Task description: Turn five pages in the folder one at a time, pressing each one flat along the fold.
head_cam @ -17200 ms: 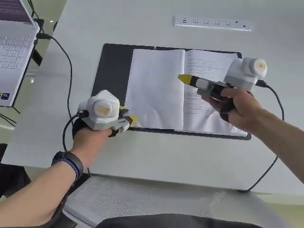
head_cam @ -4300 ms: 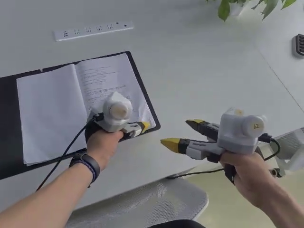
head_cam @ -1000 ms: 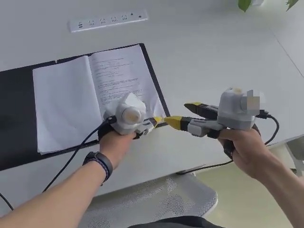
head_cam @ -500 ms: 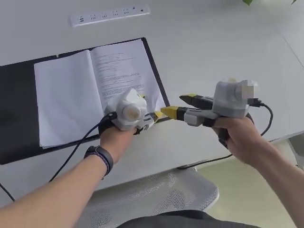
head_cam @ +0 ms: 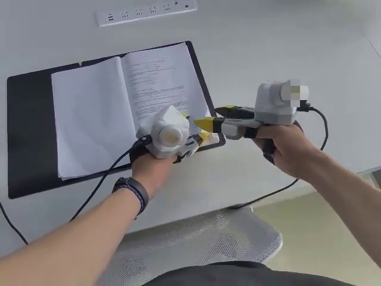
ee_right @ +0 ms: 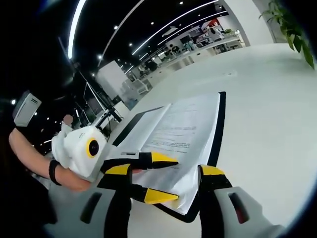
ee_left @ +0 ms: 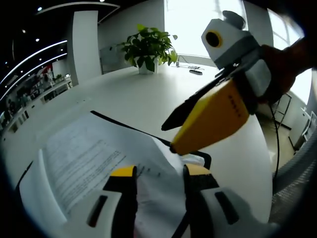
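The right gripper [head_cam: 208,117] has closed in on the folder's [head_cam: 27,143] corner beside the left gripper [head_cam: 199,142].

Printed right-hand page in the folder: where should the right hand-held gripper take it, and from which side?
Take the printed page at its near right corner, coming in from the right across the folder's outer edge. The sheet looks free there and hinges at the fold. The left hand-held gripper straddles that corner, and the open right hand-held gripper points at it.
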Motion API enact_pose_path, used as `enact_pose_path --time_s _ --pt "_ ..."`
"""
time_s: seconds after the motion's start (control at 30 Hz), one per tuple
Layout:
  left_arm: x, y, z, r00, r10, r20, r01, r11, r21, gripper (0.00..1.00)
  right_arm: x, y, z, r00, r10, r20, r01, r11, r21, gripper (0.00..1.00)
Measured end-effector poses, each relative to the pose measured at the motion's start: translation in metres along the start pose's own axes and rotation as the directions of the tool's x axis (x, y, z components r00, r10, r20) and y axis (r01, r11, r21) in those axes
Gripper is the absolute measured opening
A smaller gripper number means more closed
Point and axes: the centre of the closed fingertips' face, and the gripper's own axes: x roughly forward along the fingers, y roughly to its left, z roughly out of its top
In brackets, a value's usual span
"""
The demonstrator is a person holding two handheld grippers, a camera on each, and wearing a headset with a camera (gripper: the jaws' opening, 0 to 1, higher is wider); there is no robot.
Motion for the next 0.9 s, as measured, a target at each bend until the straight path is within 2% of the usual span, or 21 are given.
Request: enact_pose_path --time_s 0.4,0.73,0.9 --pt "0.000 0.000 0.000 1.0000 0.000 -0.002 0.000 1.000 -0.007 0.37 0.010 -0.005 -0.002 0.9995 0.016 -0.028 -0.015 1.000 0.017 0.51" --pt "0.000 -0.001 0.000 1.0000 -0.001 -0.001 0.001 1.000 -0.012 0.37 0.012 -0.012 0.000 0.9998 0.021 -0.005 -0.020 0.996 0.090 0.47" --pt "0.000 0.000 0.000 1.0000 -0.002 -0.002 0.002 1.000 -0.014 0.37 0.011 -0.016 0.001 0.9999 0.013 0.006 -0.013 0.992 0.128 0.41"
